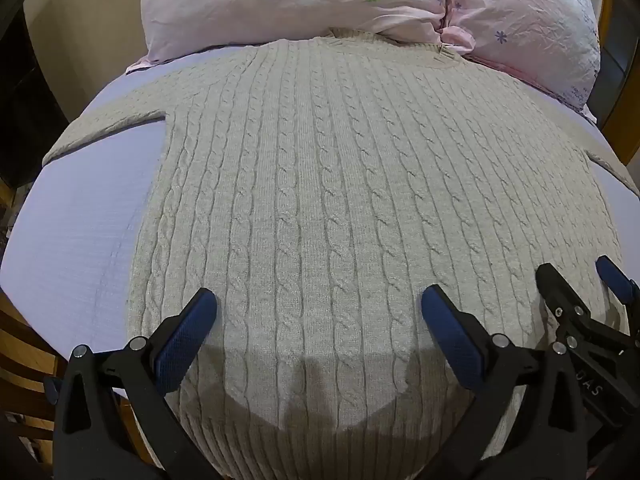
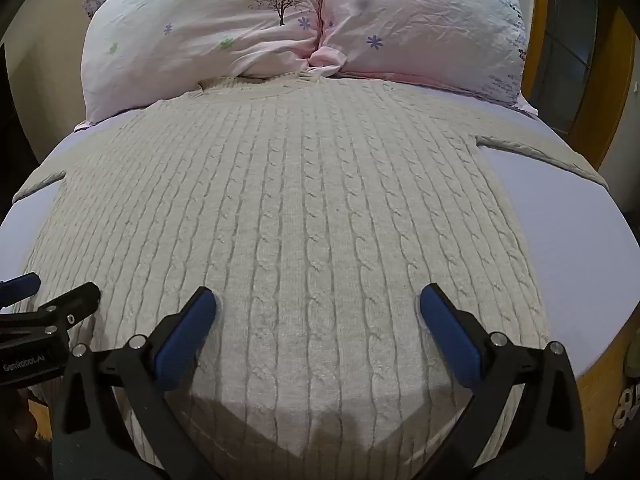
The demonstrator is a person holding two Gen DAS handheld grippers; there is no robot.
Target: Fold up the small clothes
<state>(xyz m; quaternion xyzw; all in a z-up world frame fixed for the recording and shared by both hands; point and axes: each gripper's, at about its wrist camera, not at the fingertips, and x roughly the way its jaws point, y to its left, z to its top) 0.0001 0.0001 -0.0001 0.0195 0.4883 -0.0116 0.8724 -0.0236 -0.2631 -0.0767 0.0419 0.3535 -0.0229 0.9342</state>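
Note:
A cream cable-knit sweater lies flat and spread out on a pale lilac bed sheet, collar towards the pillows, sleeves out to both sides. It also shows in the right wrist view. My left gripper is open above the sweater's lower part, near the hem. My right gripper is open above the hem too, just to the right of the left one. The right gripper shows at the right edge of the left wrist view. The left gripper shows at the left edge of the right wrist view.
Two pink flowered pillows lie at the head of the bed, touching the sweater's collar. A wooden bed frame runs along the sides. A wooden door frame stands at the right.

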